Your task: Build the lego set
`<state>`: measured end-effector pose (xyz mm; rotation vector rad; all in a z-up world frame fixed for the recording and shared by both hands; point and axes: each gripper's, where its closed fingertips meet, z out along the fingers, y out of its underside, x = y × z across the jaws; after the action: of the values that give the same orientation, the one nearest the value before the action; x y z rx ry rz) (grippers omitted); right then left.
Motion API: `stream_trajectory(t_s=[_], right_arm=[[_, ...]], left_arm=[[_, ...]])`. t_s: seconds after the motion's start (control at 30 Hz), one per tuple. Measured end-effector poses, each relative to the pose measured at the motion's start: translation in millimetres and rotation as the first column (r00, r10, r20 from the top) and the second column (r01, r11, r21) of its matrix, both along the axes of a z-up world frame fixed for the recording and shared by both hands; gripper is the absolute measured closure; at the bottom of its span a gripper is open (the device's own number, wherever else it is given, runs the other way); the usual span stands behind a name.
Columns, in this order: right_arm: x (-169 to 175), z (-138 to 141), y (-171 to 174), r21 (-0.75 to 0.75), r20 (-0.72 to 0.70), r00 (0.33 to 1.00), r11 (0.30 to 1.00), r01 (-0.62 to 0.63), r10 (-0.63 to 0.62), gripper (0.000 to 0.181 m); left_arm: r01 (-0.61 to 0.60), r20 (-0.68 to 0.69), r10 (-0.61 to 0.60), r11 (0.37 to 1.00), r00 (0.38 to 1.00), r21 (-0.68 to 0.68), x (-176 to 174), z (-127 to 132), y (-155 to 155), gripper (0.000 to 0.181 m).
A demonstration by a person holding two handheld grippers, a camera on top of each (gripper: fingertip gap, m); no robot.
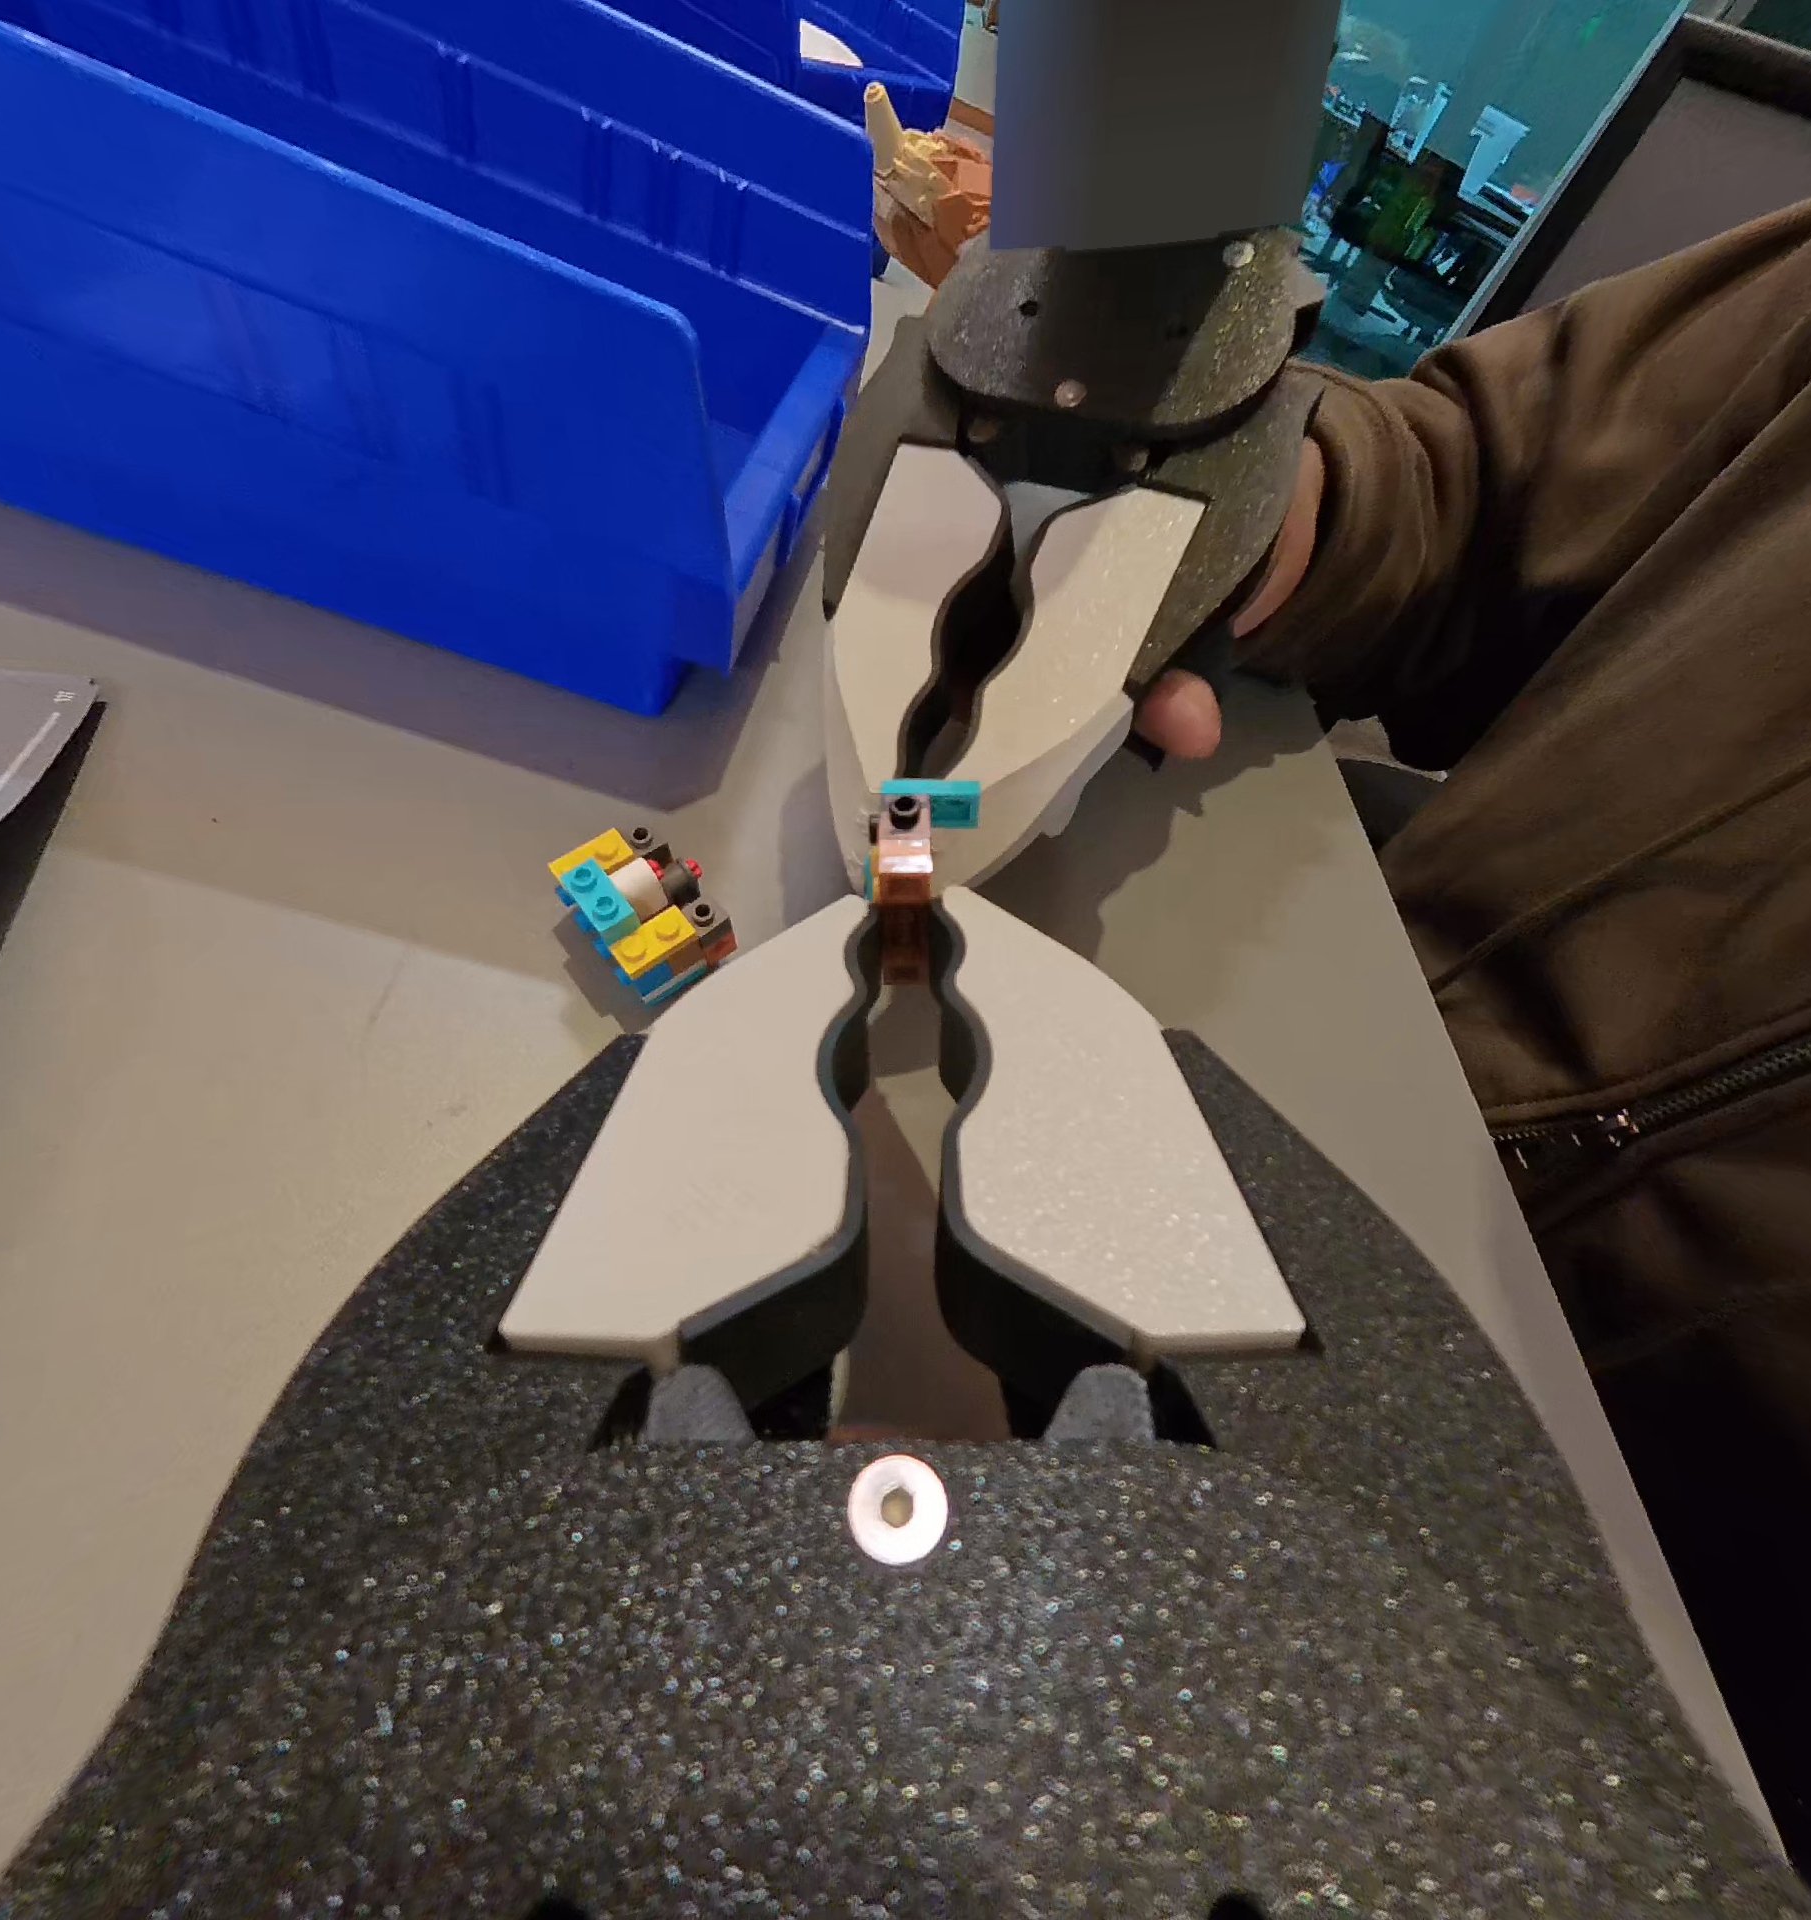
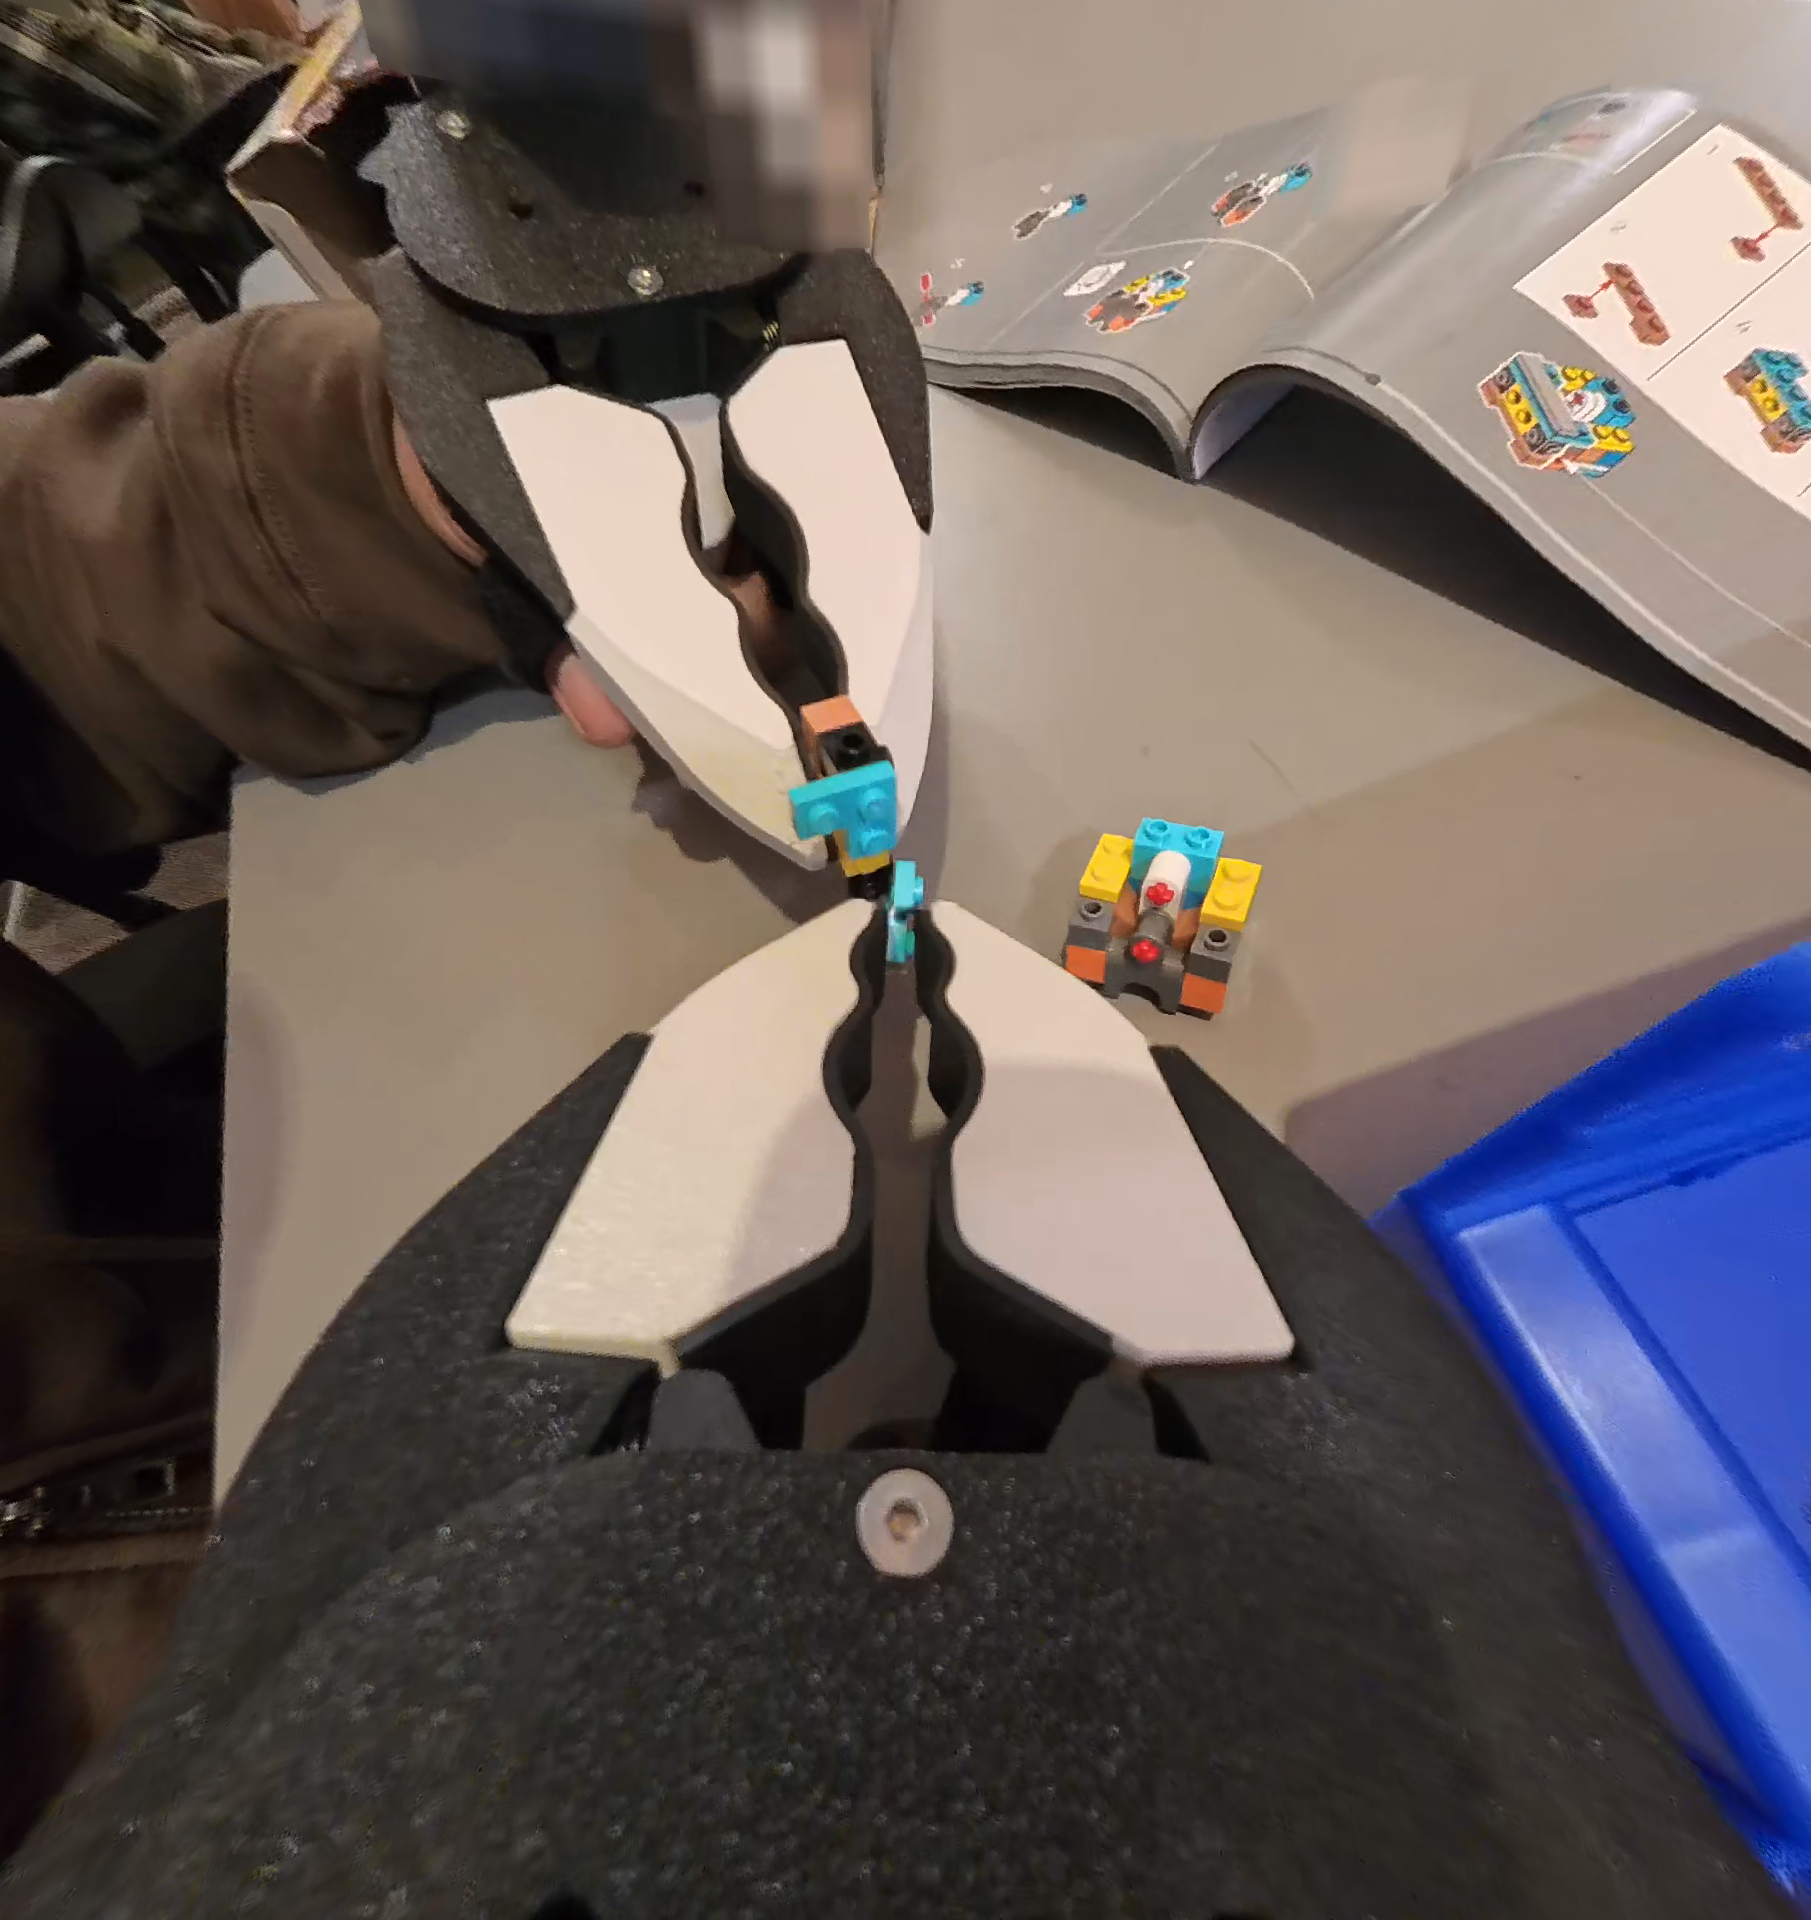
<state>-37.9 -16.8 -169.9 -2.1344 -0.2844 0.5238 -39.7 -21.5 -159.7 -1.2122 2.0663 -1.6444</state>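
On the grey worktop (image 2: 1140, 665), beside blue bins (image 1: 381, 343) and an open booklet (image 2: 1566, 343), my left tongs (image 1: 903, 920) pinch a brown-and-teal lego piece (image 1: 903, 883); my right tongs (image 2: 903, 920) pinch a small teal piece (image 2: 903, 914) against it, the half-built model (image 2: 1163, 914) resting nearby

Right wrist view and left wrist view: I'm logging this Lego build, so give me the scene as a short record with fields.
left gripper: shut on a small stack of brown, black and teal bricks
right gripper: shut on a teal piece, at the stack's end
finished sub-build: on the grey table, untouched
instruction booklet: open, behind the sub-build
blue bins: along the table's far side
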Motion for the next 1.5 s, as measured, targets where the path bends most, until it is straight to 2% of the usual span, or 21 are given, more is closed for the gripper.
stream_trajectory(t_s=[0.47, 0.9, 1.23, 1.5], right_arm=[[-3.2, 4.8, -1.4, 0.024, -0.05, 0.997, 0.998, -0.058, 0.059, 0.171], [-3.3, 10.7, -1.0, 0.09, 0.019, 0.997, 0.993, -0.072, 0.071, 0.17], [-2.4, 15.0, -1.5, 0.105, 0.02, 0.997, 0.992, -0.071, 0.07, 0.169], [-1.2, 14.3, -2.0, 0.12, 0.109, 0.992, 0.99, -0.077, 0.064, 0.166]], left_arm=[[-0.006, 0.011, 0.006, 0.999, 1.0, 0.034, 0.1, -1.7, 0.4, 0.173], [-0.02, 0.029, 0.02, 1.0, 0.999, 0.016, 1.4, 1.9, 3.2, 0.173], [-0.031, 0.069, 0.029, 0.999, 0.997, 0.028, 3.5, 5.4, 3.5, 0.173], [-0.049, 0.086, 0.044, 0.997, 0.995, 0.056, 5.9, 4.9, 3.5, 0.173]])
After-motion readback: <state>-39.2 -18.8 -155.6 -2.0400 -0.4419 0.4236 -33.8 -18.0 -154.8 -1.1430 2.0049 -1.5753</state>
